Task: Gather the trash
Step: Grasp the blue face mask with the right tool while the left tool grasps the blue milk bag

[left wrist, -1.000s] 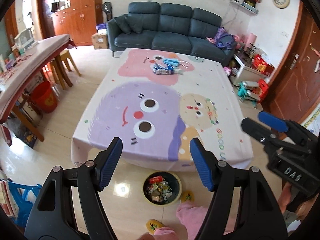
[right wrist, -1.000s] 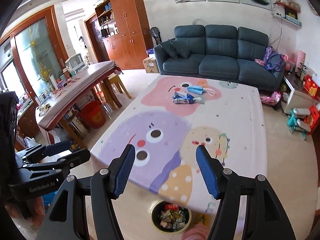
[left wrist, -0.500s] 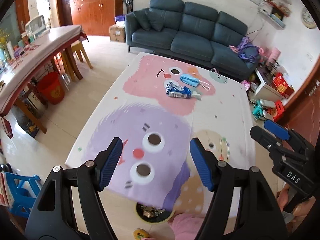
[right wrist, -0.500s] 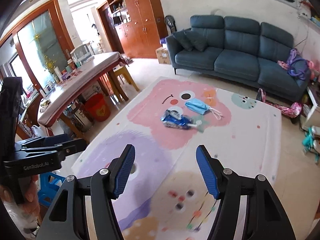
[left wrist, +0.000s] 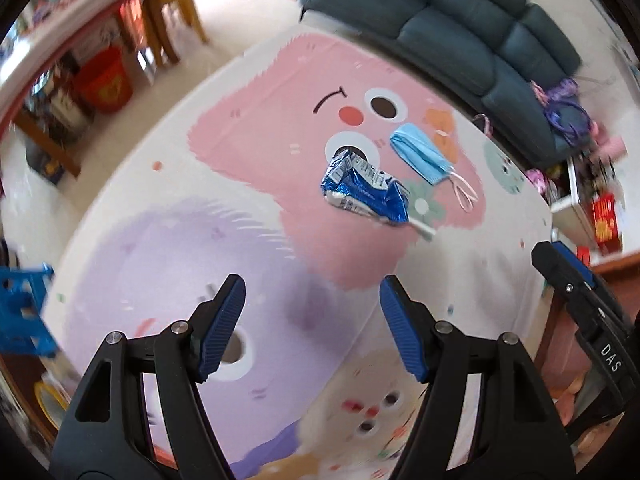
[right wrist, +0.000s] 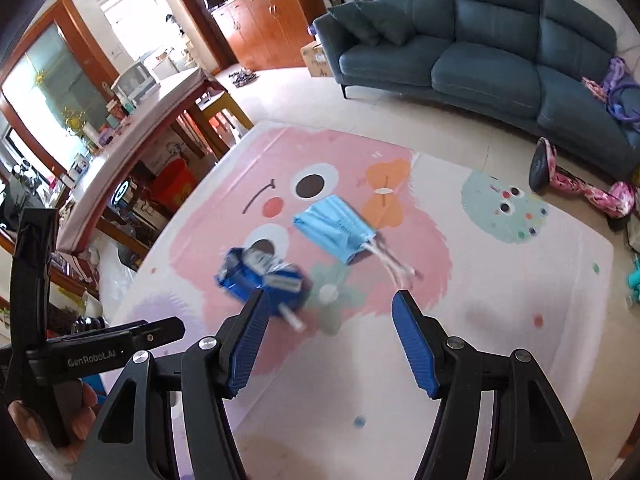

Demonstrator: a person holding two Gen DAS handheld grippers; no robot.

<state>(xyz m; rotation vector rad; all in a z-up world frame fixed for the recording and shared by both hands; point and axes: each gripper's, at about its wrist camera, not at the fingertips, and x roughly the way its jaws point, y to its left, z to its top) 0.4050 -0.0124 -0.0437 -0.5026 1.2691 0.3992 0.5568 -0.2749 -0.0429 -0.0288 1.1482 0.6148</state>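
Both jaw pairs stand apart with nothing between them: left gripper and right gripper each point steeply down over the cartoon-print tablecloth. On its pink figure lie a crumpled blue foil wrapper and, just beside it, a blue face mask, neither touched. A dark sofa stands beyond the table; a long counter runs along the left.
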